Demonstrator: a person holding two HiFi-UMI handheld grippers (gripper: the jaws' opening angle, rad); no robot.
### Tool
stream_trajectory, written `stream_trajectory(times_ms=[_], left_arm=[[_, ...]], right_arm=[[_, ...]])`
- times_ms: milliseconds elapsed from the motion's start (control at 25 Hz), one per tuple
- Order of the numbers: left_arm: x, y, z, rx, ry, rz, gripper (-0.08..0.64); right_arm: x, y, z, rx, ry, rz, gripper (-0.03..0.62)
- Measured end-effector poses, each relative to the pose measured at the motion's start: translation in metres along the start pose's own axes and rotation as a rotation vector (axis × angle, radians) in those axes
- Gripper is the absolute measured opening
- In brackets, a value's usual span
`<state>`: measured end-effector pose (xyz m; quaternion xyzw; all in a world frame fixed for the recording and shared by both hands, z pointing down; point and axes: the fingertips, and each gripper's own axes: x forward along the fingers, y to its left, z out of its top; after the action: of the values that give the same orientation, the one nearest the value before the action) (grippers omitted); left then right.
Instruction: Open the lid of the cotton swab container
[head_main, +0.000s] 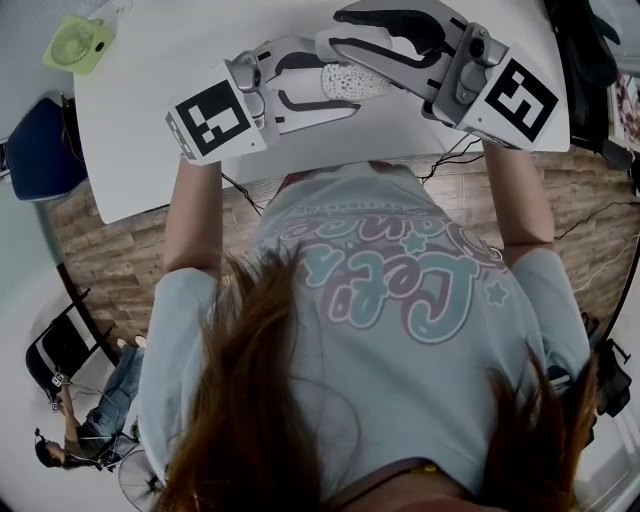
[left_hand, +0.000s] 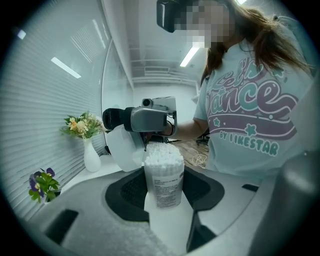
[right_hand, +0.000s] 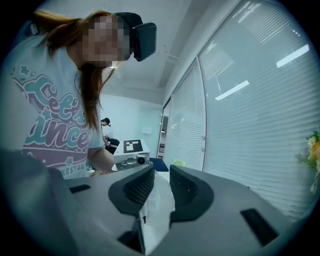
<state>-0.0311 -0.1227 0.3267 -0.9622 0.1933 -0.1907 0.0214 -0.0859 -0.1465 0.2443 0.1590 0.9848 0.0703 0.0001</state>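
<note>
A clear cotton swab container (left_hand: 165, 182) with a printed label stands upright between the pads of my left gripper (left_hand: 164, 192), which is shut on it. Its top is uncovered and packed white swab tips (left_hand: 162, 152) show. The translucent white lid (right_hand: 155, 205) is off the container and sits between the pads of my right gripper (right_hand: 156, 187), shut on it. In the left gripper view the lid (left_hand: 122, 150) hangs just left of and behind the container's mouth. In the head view both grippers, left (head_main: 330, 85) and right (head_main: 345, 35), meet over the white table (head_main: 150, 130), with the container (head_main: 352, 80) between them.
A white vase of flowers (left_hand: 90, 150) and a small purple-flowered plant (left_hand: 44, 182) stand at the table's far side by the blinds. A green object (head_main: 78, 45) lies at the table's corner, a blue chair (head_main: 40, 145) beside it. Cables run across the wooden floor.
</note>
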Motion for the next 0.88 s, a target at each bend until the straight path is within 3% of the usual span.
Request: stream_trajectory(times_ms=[520,880], left_arm=[[-0.006,0.017,-0.011,-0.02,0.009,0.049,0.189],[-0.018,0.031,-0.019,-0.029,0.035,0.063,0.189]], right_arm=[[-0.009,-0.016,-0.003,0.057,-0.041,-0.03,0.176],[-0.014,-0.016,-0.013,0.1,-0.017,0.043,0.262]])
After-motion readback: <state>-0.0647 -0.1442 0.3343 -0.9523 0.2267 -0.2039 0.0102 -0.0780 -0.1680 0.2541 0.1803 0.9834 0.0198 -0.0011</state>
